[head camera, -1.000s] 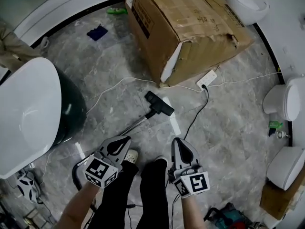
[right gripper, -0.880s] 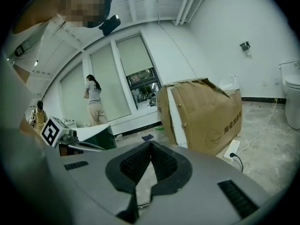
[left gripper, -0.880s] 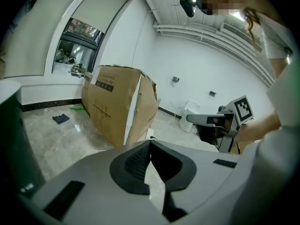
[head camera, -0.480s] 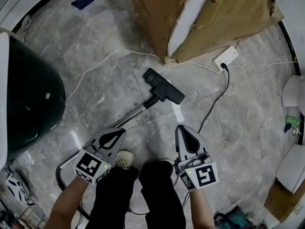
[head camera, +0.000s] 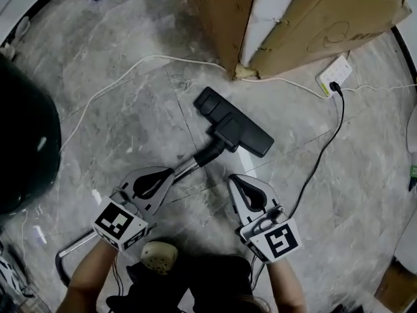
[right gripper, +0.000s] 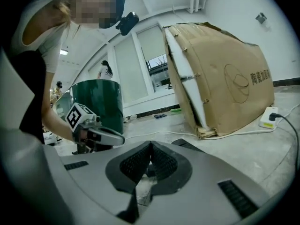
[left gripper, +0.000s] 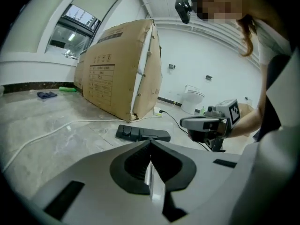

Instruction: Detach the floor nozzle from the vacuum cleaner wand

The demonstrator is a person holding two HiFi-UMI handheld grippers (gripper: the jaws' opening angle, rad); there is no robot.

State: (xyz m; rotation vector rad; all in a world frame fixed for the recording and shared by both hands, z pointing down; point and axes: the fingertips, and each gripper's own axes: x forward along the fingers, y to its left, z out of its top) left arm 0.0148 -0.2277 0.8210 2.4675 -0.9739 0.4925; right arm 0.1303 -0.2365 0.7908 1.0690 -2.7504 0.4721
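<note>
A black floor nozzle [head camera: 234,121] lies flat on the grey marble floor, joined by a black neck to a silver wand [head camera: 184,169] that runs down-left. The nozzle [left gripper: 143,133] also shows in the left gripper view, beyond the jaw tips. My left gripper [head camera: 171,173] is shut and empty, its tips right over the wand just short of the neck. My right gripper [head camera: 233,180] is shut and empty, a little below the nozzle and to the right of the wand. Whether either gripper touches the wand I cannot tell.
A big cardboard box [head camera: 306,18] stands behind the nozzle. A white power strip [head camera: 335,75] with a black cord [head camera: 322,155] lies at the right, a white cable [head camera: 117,83] curves across the floor at the left. A dark green bin [head camera: 23,142] stands at far left. My feet are below the grippers.
Both grippers and the head camera have dropped toward the floor, so nozzle and wand appear larger and closer. Both stay shut. The left gripper's tips now lie over the wand.
</note>
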